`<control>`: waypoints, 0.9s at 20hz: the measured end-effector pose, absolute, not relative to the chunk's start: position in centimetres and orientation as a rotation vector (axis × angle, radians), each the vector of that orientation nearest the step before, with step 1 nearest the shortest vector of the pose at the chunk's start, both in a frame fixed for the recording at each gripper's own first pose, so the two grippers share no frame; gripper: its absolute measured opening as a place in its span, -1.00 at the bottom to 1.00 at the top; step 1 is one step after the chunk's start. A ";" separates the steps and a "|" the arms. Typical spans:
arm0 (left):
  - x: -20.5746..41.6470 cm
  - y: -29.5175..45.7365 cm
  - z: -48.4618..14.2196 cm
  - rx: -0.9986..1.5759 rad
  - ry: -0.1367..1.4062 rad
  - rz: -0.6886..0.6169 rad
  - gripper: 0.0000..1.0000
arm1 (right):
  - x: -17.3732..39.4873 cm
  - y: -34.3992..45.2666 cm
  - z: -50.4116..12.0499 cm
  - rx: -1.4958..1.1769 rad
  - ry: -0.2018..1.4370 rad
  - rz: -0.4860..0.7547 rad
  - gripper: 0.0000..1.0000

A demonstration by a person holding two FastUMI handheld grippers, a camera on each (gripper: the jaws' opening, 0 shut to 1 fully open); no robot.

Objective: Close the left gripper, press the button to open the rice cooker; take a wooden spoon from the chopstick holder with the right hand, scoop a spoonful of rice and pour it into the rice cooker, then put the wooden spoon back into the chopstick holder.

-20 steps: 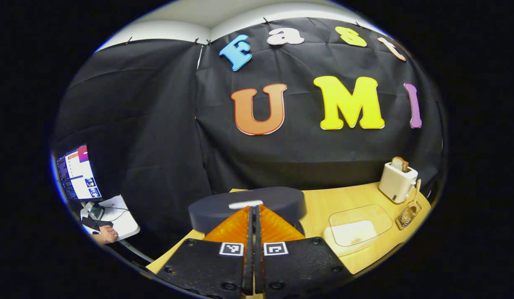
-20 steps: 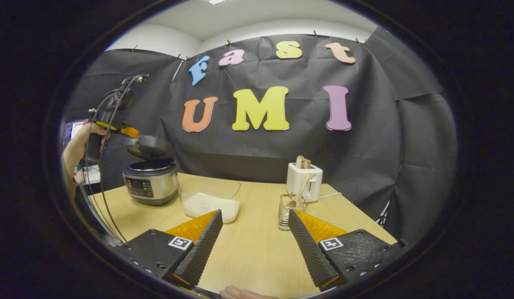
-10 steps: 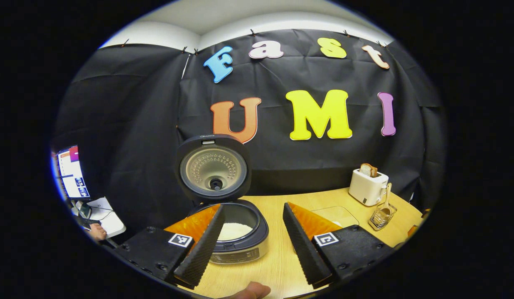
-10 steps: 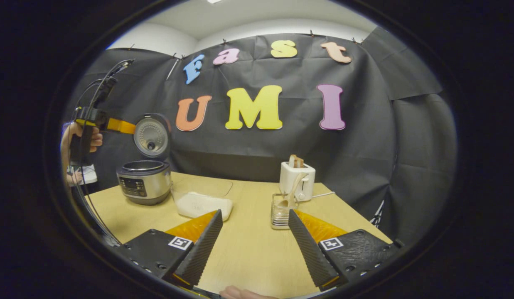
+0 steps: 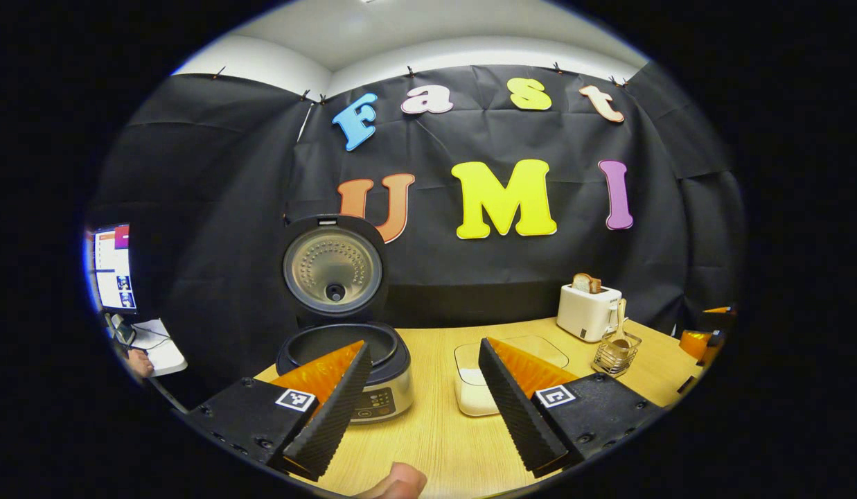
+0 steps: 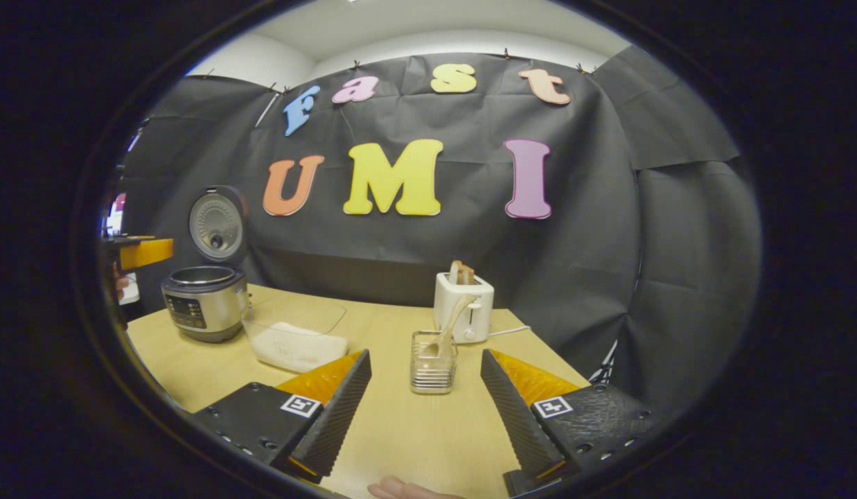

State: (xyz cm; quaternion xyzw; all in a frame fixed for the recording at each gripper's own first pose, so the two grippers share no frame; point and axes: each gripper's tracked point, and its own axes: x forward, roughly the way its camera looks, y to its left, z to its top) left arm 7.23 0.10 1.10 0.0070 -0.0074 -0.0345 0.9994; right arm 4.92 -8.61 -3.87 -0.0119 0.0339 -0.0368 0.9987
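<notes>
The rice cooker (image 5: 345, 367) stands open on the wooden table (image 5: 435, 436), its lid (image 5: 331, 270) upright. My left gripper (image 5: 425, 388) is open and empty, a short way in front of the cooker. In the right gripper view the cooker (image 6: 203, 305) is far left, with part of the left gripper (image 6: 140, 253) beside it. A wooden spoon (image 6: 452, 326) leans in the wire chopstick holder (image 6: 433, 364), straight ahead of my open, empty right gripper (image 6: 425, 395). A clear container of rice (image 6: 293, 339) sits between cooker and holder.
A white toaster (image 6: 463, 308) holding a slice of bread stands just behind the chopstick holder, its cord trailing right. In the left gripper view a screen (image 5: 113, 267) and a small white desk lie beyond the table's left edge. A fingertip (image 5: 397, 482) shows at the bottom.
The left gripper went from shut over the cooker's lid to open and has drawn back; the lid has swung up. The right gripper has drifted right, bringing the chopstick holder between its fingers' line.
</notes>
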 end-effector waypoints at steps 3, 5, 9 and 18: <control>6.6 -0.3 -0.1 -0.013 -0.016 -0.078 0.99 | 8.0 -10.3 -3.5 0.000 0.090 -0.078 0.94; 6.5 -0.9 -0.9 -0.011 -0.018 -0.098 0.99 | 10.6 -11.5 -3.4 0.015 0.109 -0.079 0.90; 7.2 -1.0 -2.3 0.056 0.001 -0.085 0.99 | 16.6 -13.2 -4.3 0.082 0.191 -0.055 0.91; 9.3 0.2 -4.4 0.079 0.030 -0.047 0.99 | 27.5 -14.1 -6.6 0.078 0.308 -0.025 0.92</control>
